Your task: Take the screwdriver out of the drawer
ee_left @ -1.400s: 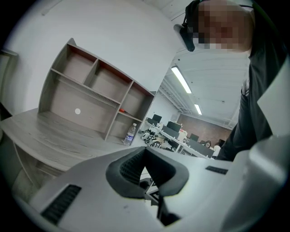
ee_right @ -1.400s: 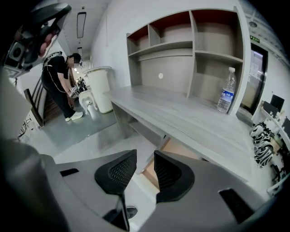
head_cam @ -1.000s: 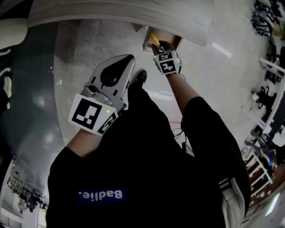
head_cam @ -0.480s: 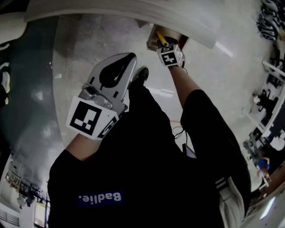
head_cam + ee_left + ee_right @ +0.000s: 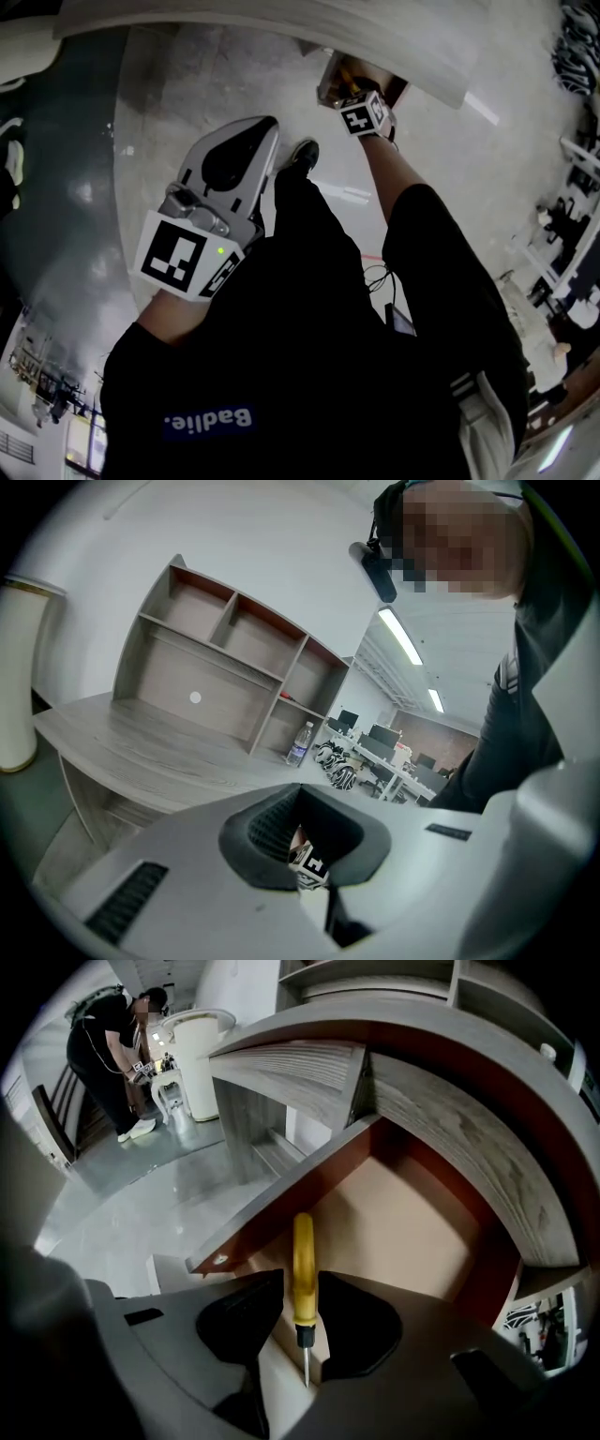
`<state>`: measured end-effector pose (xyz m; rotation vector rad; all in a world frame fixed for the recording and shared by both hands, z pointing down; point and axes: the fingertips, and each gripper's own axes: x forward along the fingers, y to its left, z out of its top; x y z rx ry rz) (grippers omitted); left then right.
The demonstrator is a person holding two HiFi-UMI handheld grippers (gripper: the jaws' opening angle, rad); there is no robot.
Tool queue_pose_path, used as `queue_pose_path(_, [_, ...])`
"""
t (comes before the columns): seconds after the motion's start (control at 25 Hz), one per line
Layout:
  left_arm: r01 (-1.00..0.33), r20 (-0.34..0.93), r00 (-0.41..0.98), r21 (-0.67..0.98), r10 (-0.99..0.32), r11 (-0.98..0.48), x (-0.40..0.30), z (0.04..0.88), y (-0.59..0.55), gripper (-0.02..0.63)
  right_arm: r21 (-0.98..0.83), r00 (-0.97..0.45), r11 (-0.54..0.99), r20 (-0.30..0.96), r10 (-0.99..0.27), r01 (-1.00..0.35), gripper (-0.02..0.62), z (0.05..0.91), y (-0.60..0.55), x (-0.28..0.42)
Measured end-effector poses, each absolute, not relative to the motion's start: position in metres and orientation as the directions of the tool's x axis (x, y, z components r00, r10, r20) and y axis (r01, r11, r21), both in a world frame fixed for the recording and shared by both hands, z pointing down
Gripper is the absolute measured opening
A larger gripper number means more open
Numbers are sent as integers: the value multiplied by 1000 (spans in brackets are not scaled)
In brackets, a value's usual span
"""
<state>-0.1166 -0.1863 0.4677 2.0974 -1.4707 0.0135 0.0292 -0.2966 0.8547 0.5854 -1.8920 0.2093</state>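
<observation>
Over the last moment the right gripper (image 5: 300,1281) has sunk deeper into the open wooden drawer with reddish-brown inner walls (image 5: 314,1177), so the reach looks finished and the grasp is now in hand. Its jaws, wide but closing, straddle the yellow-handled screwdriver with a thin metal tip (image 5: 303,1255), which lies on the drawer's tan floor. The pads seem not quite pressed on the handle yet. The left gripper (image 5: 265,131) hangs well apart, jaws together, empty.
</observation>
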Motion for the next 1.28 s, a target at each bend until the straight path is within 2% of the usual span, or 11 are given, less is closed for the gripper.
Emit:
queue_pose_path(0.6, [-883, 364, 366, 426, -856, -196, -128, 478, -164, -4, 165, -234, 855, 921, -312, -493, 98, 872, -299, 33])
queue_pose_path(1.28, [-846, 291, 459, 432, -839, -313, -101, 436, -132, -4, 187, -302, 778, 847, -436, -600, 97, 756, -276, 51])
